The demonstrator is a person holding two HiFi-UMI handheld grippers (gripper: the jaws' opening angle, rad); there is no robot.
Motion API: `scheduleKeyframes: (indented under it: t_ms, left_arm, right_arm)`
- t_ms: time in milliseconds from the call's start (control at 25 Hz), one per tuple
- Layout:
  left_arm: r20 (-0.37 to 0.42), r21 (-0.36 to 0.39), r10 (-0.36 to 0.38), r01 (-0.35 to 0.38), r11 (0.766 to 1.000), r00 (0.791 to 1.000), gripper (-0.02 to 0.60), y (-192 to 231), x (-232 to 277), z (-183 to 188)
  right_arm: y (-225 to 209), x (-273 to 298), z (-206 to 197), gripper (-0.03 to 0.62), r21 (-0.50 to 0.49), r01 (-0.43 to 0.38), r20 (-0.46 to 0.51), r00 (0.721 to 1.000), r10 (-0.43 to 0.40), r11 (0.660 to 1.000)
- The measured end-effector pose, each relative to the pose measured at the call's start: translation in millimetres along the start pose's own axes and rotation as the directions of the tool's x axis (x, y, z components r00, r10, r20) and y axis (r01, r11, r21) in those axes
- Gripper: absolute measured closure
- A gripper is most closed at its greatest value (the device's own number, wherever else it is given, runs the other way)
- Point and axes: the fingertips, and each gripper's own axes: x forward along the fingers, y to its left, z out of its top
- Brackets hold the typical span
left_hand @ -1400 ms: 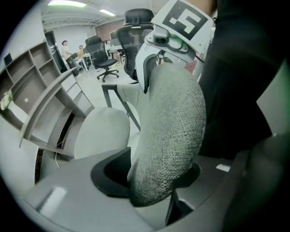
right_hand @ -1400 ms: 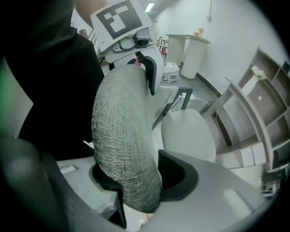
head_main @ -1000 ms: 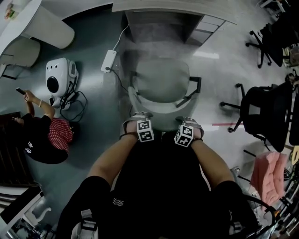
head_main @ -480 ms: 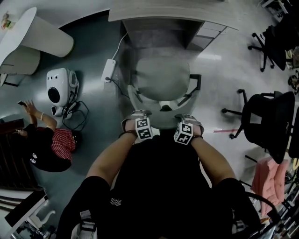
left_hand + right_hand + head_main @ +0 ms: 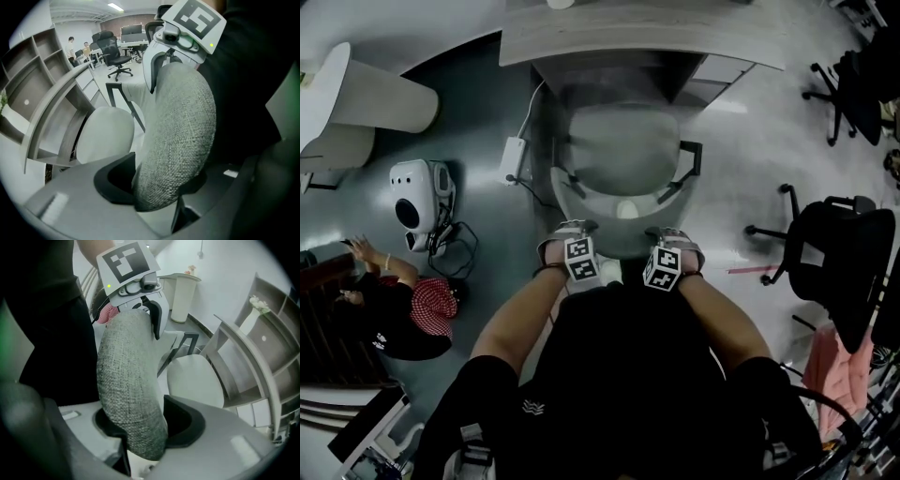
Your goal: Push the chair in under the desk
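A grey office chair stands in front of the wooden desk [image 5: 637, 37], its seat [image 5: 623, 155] at the desk's edge and close to the opening beneath. Both grippers clamp the top of its grey fabric backrest [image 5: 619, 217]. My left gripper [image 5: 567, 234] holds the left part and my right gripper [image 5: 670, 238] the right part. In the left gripper view the backrest [image 5: 178, 140] fills the gap between the left gripper's [image 5: 157, 187] dark pads. The right gripper view shows the same fabric [image 5: 131, 394] pinched by the right gripper [image 5: 145, 432], with the seat [image 5: 194, 380] and desk [image 5: 243, 352] beyond.
A drawer unit [image 5: 712, 70] sits under the desk's right side. A power strip [image 5: 511, 159] and cable lie left of the chair. A white device [image 5: 417, 187] and a person on the floor [image 5: 403, 300] are further left. Black office chairs [image 5: 844, 244] stand at the right.
The chair has rolled toward the desk with both grippers on its backrest. Its seat now reaches the desk's edge, and the desk shows larger at the top.
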Motion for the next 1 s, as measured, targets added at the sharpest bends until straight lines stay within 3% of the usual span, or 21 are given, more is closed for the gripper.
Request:
scheduleKeyframes:
  t_ms: [560, 1000]
  left_arm:
    - [-0.008, -0.047, 0.006, -0.006, 0.999, 1.0, 0.371, 104.3, -0.9, 12.3]
    - [-0.007, -0.051, 0.01, -0.011, 0.999, 1.0, 0.365, 179.5, -5.8, 10.6]
  right_arm:
    - [-110.7, 0.7, 11.1, 0.414, -0.055, -0.01, 0.017, 1.0, 0.011, 0.998]
    - [-178.9, 5.6, 29.8, 0.414, -0.04, -0.019, 0.026, 0.999, 0.02, 0.999]
